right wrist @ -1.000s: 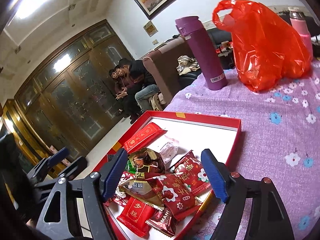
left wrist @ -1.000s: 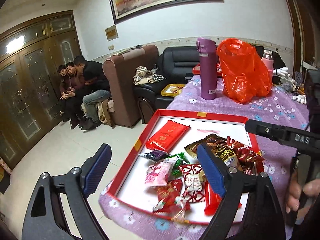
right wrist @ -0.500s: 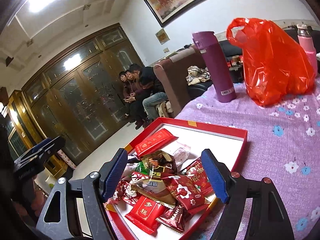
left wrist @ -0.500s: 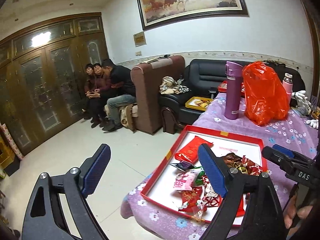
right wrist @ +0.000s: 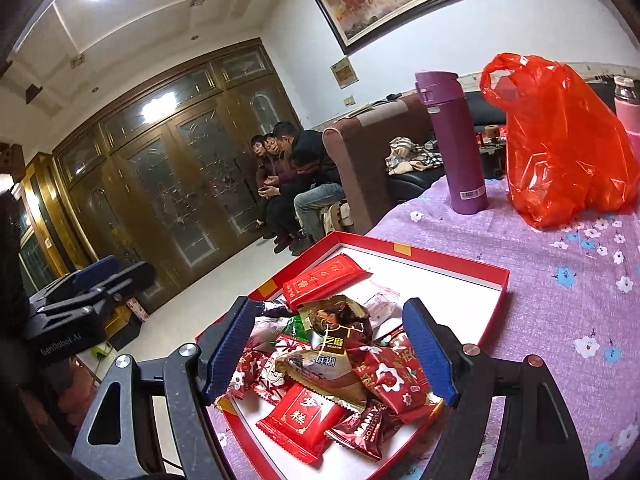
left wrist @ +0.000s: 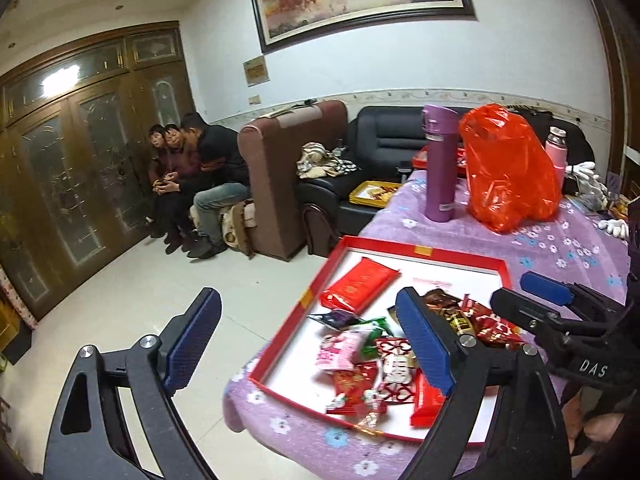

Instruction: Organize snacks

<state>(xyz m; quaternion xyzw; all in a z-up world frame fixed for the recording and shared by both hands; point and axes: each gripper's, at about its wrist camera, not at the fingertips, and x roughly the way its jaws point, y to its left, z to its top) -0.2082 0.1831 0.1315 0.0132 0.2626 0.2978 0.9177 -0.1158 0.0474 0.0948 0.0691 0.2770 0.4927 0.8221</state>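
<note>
Left hand-held gripper [left wrist: 308, 344] has been pulling back from the red box [left wrist: 460, 254] over the last second, now sitting wider of it, jaws spread and holding nothing. Right hand-held gripper [right wrist: 332, 348] is hovering released over the snack pile [right wrist: 332, 364] lying in the box's near end, directly between its fingers. Purple flask [right wrist: 452, 144] and orange bag [right wrist: 560, 148] are standing beyond on the flowered surface [right wrist: 568, 300].

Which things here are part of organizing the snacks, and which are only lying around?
Part of the job:
- snacks
- red box
- right tool, open
- left tool, open

Only lying around:
- purple flask
- orange bag
- pink bottle
- yellow tray
</note>
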